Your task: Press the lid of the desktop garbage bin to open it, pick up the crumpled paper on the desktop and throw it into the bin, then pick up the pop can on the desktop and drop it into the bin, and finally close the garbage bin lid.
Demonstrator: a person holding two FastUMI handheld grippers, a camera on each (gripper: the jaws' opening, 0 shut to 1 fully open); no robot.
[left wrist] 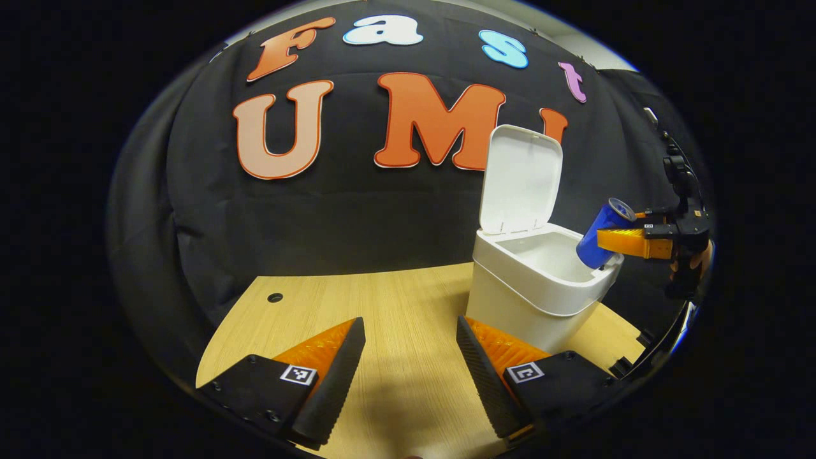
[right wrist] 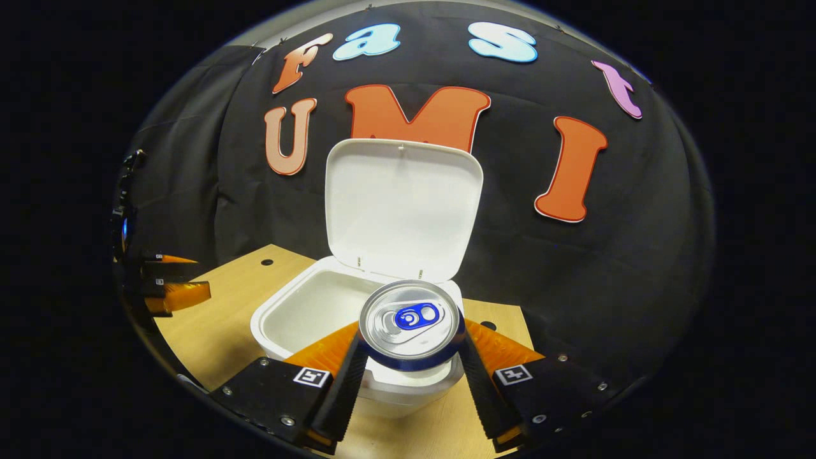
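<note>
Right gripper [right wrist: 411, 357] has the pop can [right wrist: 411, 325] clamped between both fingers, one on each side of the can body. In the right gripper view the can top with its blue tab faces the camera, and the can sits over the near rim of the garbage bin [right wrist: 306, 319], above the open mouth.

From the left gripper view: right gripper [left wrist: 612, 241] is off to the far side of the bin [left wrist: 529, 287], reaching in level from the side, fingers pointing toward the bin. The can [left wrist: 602, 233] is tilted there, top end up and away from the bin, bottom end dipping just over the bin rim. Can't tell if it touches the rim. A bit of the hand [left wrist: 701, 258] holding that gripper shows behind it at the edge.

Bin lid [left wrist: 521, 178] is flipped up, standing roughly upright at the back of the bin, hinged on the wall side. Same in the right gripper view: lid [right wrist: 403, 207] upright, inside face toward the camera. The part of the bin interior that's visible looks white and bare; can't see the bottom.

Left gripper [left wrist: 411, 376] is low over the wooden desktop [left wrist: 357, 306], jaws spread wide, nothing between them. It's parked beside the bin, apart from it. In the right gripper view it [right wrist: 175, 290] shows at the far left edge, level over the desktop [right wrist: 223, 299].

Desktop has a small round hole [left wrist: 275, 298] near the back edge.
</note>
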